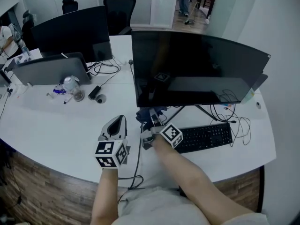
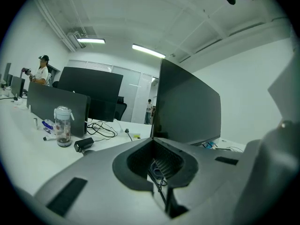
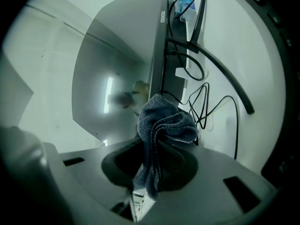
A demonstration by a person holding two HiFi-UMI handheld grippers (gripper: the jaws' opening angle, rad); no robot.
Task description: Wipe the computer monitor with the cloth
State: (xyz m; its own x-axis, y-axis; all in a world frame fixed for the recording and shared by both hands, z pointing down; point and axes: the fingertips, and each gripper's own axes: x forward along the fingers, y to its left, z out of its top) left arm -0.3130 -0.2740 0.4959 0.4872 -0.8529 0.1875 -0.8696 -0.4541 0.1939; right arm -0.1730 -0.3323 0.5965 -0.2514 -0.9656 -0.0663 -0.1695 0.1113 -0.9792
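Curved monitor (image 1: 197,69) at mid desk (image 1: 51,130). The right gripper (image 1: 151,125) is clamped on the blue cloth (image 3: 161,123), just under the monitor's lower-left corner. The left gripper (image 1: 114,128) has its jaws together and empty, near the desk's front edge. Wiping likely not started; next, lift the cloth onto the screen and sweep.

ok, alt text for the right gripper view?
The right claw pinches a bunched blue cloth just short of the dark monitor, near its bottom edge. Black cables trail over the white desk beside it.
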